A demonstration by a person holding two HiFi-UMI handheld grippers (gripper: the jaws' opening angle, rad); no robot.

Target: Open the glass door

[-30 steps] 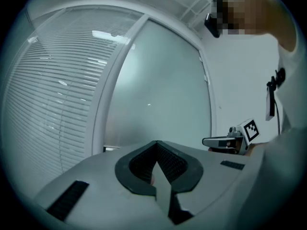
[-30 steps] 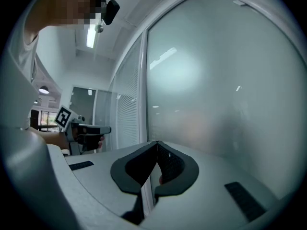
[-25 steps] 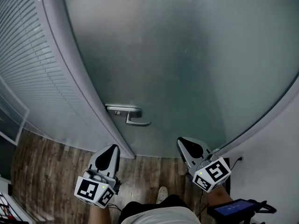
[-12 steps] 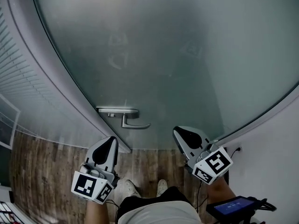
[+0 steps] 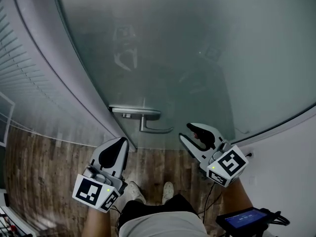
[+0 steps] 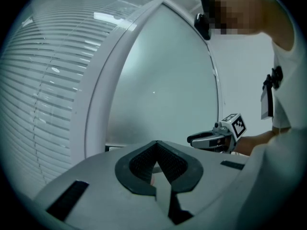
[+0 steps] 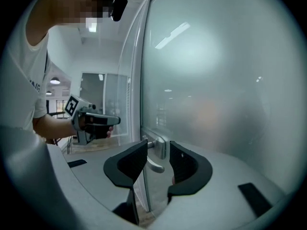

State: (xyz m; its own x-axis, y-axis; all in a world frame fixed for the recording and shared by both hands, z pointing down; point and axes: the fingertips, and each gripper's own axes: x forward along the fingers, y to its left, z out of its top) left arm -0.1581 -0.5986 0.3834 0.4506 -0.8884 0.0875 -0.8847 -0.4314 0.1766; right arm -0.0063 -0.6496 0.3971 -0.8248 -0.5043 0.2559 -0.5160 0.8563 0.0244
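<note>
Looking down from the person's head, the frosted glass door (image 5: 197, 58) fills most of the view and it is closed. Its silver door handle (image 5: 148, 122) sits low on the door, near the left edge, with the lever pointing right. The left tongs (image 5: 120, 142) are below the handle and a bit to the left, over the wood floor (image 5: 44, 152). They are apart from the door. The right tongs (image 5: 189, 134) are just to the right of the lever's end, close to it but not touching. Two shoes (image 5: 168, 191) show at the bottom, and white blinds (image 5: 19, 83) run down the left side.

From the left tongs' own view, the left tongs (image 6: 157, 145) are closed tight, the two dark pads meeting at a point with nothing in them. Ahead is the glass door (image 6: 163, 80) with its white door frame (image 6: 100, 90) and the blinds (image 6: 43, 80) to the left. The right tongs (image 6: 211, 139) show far off on the right.

From the right tongs' own view, the right tongs (image 7: 158, 157) have their jaws apart and they are opening. The door handle (image 7: 157, 150) shows through the gap, a little ahead, and the pads do not touch it. The glass door (image 7: 216, 80) fills the right side. The left tongs (image 7: 98, 121) show on the left, held in a hand (image 7: 81, 123).
</note>
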